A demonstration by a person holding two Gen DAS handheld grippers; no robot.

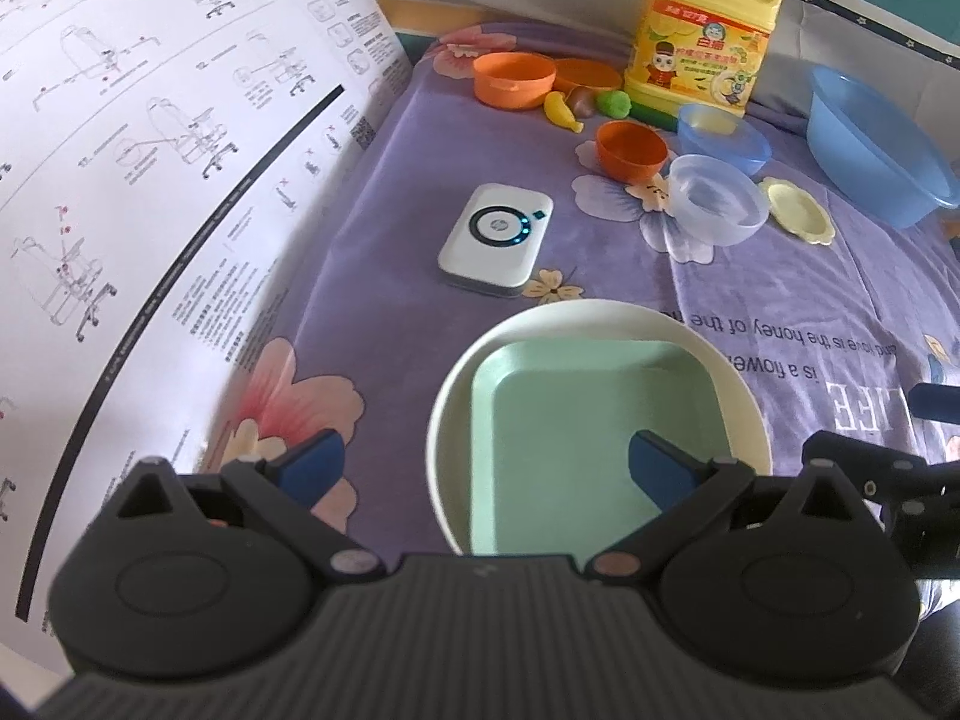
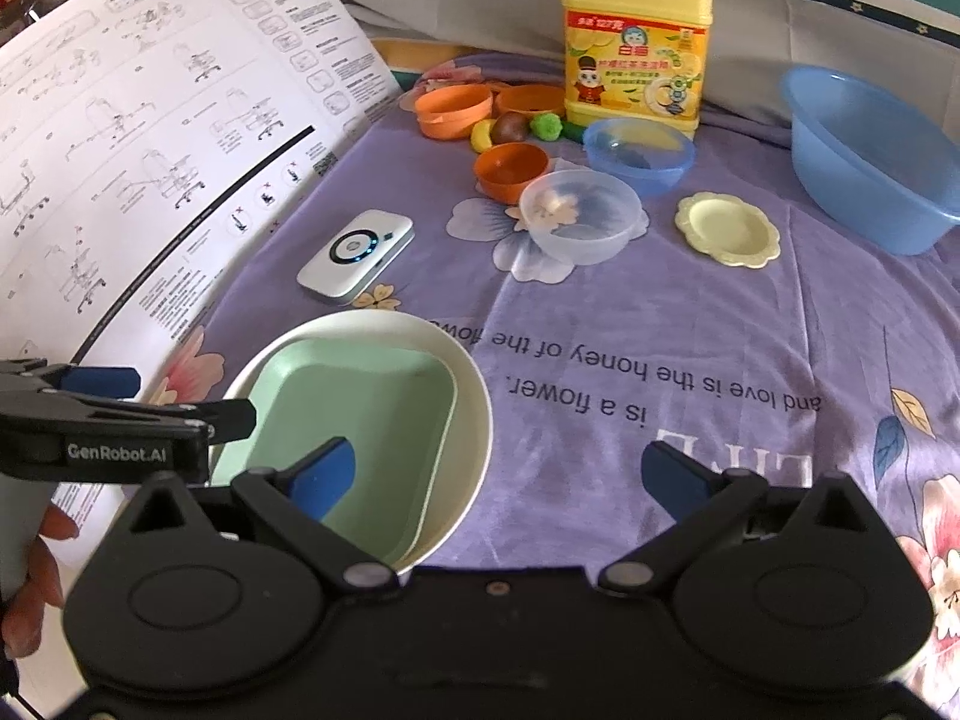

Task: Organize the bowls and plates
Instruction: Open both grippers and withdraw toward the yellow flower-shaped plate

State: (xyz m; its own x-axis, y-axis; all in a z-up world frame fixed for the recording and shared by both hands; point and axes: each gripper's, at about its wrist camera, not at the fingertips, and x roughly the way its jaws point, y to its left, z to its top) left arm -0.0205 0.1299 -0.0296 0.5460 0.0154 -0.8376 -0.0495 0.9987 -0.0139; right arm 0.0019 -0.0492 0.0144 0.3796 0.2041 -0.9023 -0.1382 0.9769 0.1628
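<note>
A pale green square plate (image 1: 588,408) lies inside a white round plate (image 1: 456,396) on the purple cloth, close below both grippers. My left gripper (image 1: 486,465) is open over the pair, one pad above the green plate, the other over the cloth to its left. My right gripper (image 2: 498,474) is open too, with its left pad above the green plate (image 2: 360,408) and its right pad over bare cloth. Nothing is between either pair of fingers. Farther back stand a clear bowl (image 2: 579,216), a small blue bowl (image 2: 639,153), an orange bowl (image 2: 510,171) and a yellow scalloped plate (image 2: 726,228).
A big blue basin (image 2: 870,156) sits at the back right, a yellow detergent jug (image 2: 636,42) at the back, with an orange pot (image 2: 453,111) and toy fruit beside it. A white device (image 2: 357,255) lies mid-table. A large printed sheet (image 1: 150,180) rises along the left.
</note>
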